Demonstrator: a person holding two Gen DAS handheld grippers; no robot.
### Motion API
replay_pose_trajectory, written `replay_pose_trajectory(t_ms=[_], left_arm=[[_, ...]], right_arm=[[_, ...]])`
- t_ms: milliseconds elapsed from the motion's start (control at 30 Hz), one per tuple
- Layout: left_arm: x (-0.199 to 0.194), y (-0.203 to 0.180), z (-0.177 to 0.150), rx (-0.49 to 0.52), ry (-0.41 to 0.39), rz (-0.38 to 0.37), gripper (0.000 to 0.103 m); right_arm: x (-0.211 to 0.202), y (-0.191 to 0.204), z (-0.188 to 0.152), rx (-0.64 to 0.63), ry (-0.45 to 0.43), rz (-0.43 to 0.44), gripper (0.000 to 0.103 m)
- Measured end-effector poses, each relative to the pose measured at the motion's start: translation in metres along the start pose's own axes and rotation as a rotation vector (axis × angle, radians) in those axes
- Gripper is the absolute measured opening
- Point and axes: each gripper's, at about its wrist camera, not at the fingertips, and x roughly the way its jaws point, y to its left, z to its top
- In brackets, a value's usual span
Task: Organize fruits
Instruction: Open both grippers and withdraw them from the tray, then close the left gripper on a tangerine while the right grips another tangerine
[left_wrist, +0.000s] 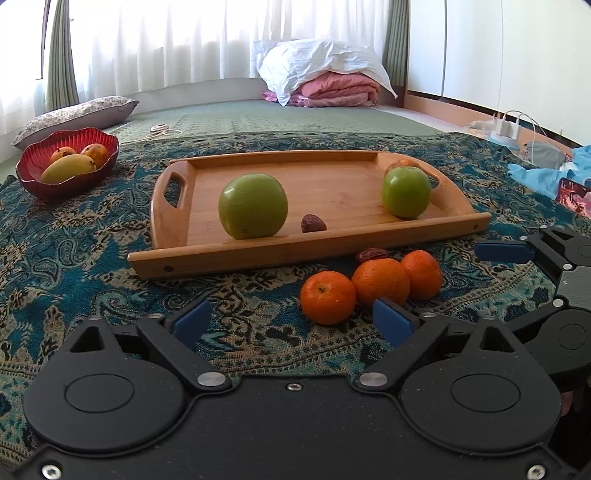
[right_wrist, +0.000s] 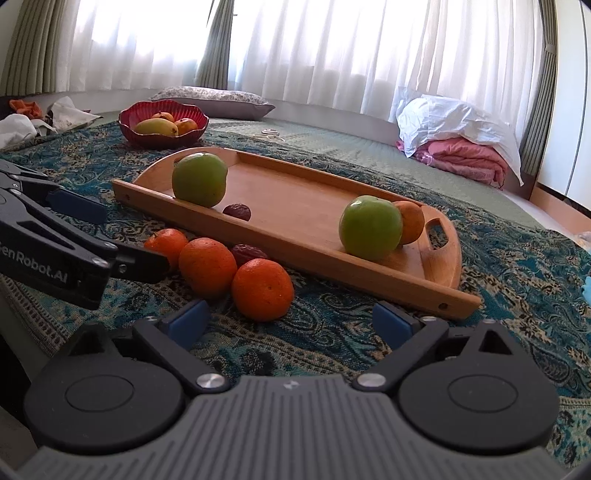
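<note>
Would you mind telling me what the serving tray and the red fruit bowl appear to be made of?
The tray looks like wood, possibly bamboo: pale honey colour, fine straight grain, a smooth satin finish and cut-out handles. The red bowl looks like glass or glazed ceramic: glossy, ribbed, with a scalloped rim that catches highlights; which of the two, I cannot tell.

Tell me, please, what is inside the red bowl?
The red bowl holds a yellow-green mango and two smaller orange-yellow fruits behind it. The rim hides whatever lies beneath them.
</note>
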Motion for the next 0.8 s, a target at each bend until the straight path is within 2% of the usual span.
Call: replay_pose_trajectory(t_ms=[200, 333, 533, 800], left_arm=[[0.003, -0.004, 0.000, 0.008, 0.008, -0.036, 0.061], [0.005, -0.004, 0.000, -0.006, 0.014, -0.050, 0.052], [0.009, 0.000, 0.001, -0.042, 0.019, -0.070, 0.047], [0.015, 0.004, 0.002, -0.089, 0.023, -0.081, 0.046]], right_arm=[[0.000, 0.002, 0.001, 0.003, 0.004, 0.039, 0.082], [-0.001, 0.006, 0.003, -0.004, 0.002, 0.058, 0.073], [0.000, 0.010, 0.003, -0.009, 0.003, 0.075, 0.069], [0.003, 0.010, 0.004, 0.015, 0.008, 0.077, 0.059]])
